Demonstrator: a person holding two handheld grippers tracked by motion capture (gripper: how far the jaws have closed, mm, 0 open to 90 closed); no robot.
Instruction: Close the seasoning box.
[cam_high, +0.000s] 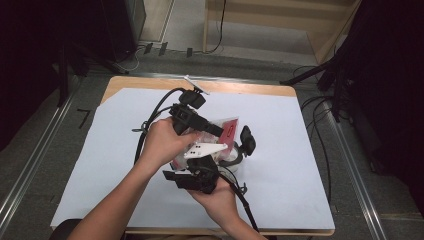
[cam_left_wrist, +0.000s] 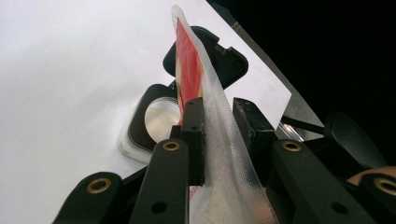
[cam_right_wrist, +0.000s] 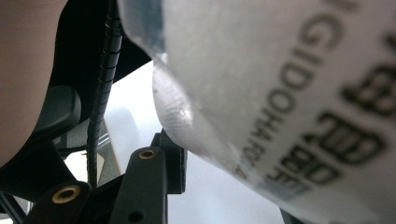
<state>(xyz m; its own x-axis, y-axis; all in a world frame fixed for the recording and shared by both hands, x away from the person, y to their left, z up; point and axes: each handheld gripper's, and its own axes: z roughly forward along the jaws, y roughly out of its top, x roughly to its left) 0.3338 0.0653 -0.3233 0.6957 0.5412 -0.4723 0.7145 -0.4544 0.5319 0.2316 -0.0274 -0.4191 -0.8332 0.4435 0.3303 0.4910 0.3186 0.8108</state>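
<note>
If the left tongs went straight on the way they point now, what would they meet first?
Probably the open black-rimmed container on the white table cover, just beyond the left tongs, which grip a red-and-clear pouch; depth is unclear.

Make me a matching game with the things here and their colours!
Things:
1. pouch
2. flipped-open lid
3. big sheet under everything

Colours:
a. black
b. white
c. clear with a red patch

Pairs: 1-c, 2-a, 3-b
</note>
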